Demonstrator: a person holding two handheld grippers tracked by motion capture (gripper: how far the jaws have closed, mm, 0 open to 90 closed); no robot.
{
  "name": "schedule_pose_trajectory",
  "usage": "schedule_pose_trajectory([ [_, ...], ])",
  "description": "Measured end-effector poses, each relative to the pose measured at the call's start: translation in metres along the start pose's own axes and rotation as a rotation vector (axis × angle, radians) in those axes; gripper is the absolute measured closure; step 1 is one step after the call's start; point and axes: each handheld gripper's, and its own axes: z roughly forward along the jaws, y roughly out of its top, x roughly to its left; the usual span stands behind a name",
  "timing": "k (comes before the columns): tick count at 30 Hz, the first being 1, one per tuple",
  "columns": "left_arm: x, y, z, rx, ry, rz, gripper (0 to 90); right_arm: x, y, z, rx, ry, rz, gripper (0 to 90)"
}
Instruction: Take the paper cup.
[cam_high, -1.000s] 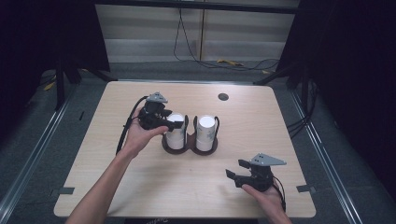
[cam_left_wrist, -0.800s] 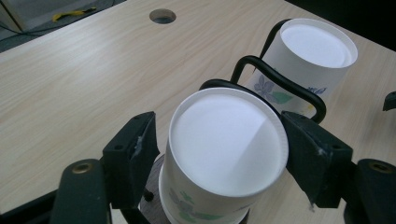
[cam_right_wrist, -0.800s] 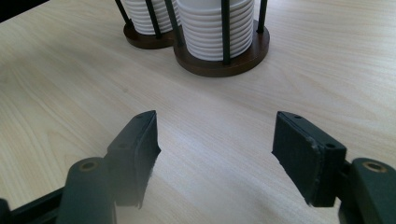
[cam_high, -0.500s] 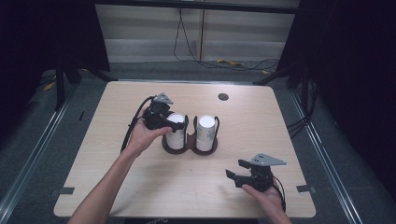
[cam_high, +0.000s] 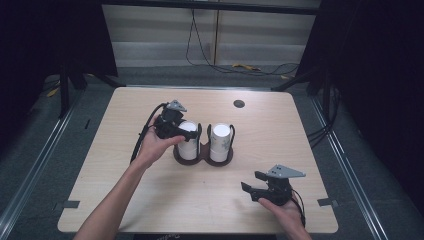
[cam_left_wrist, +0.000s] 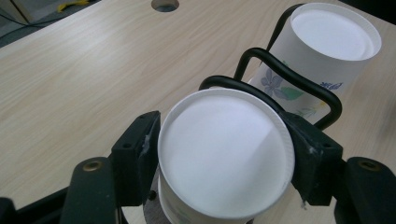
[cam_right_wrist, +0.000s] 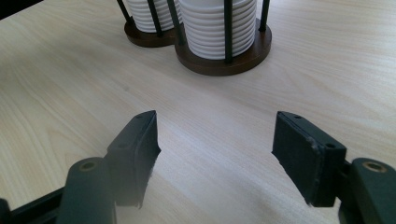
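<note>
1. High view: a light wooden table (cam_high: 125, 200) carries a dark two-ring cup holder (cam_high: 202, 156) near its middle, with a stack of upturned white paper cups in each ring. The left gripper (cam_high: 181, 132) is at the left cup stack (cam_high: 188, 141), and its jaws have just been closing around the top cup. The right cup stack (cam_high: 220, 141) stands just beside it, untouched. The right gripper (cam_high: 251, 182) sits low near the table's front right, well apart from the holder, with nothing between its jaws

2. Left gripper view: both black pads press on the sides of the top paper cup (cam_left_wrist: 226, 151), base facing up, so the cup is gripped. The holder's black wire loop (cam_left_wrist: 289, 81) rises behind it, then the second cup stack (cam_left_wrist: 327, 51), printed with flowers

3. Right gripper view: the jaws stand apart over bare wood, holding nothing; the holder's brown base (cam_right_wrist: 224, 60) and ribbed cup rims (cam_right_wrist: 217, 28) lie ahead
</note>
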Motion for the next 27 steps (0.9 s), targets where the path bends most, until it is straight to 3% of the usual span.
schedule_pose_trajectory([
  [27,0.000,0.005,-0.011,-0.028,-0.004,0.015,35.0,-0.002,0.000,0.000,-0.003,-0.003,0.006,31.6],
])
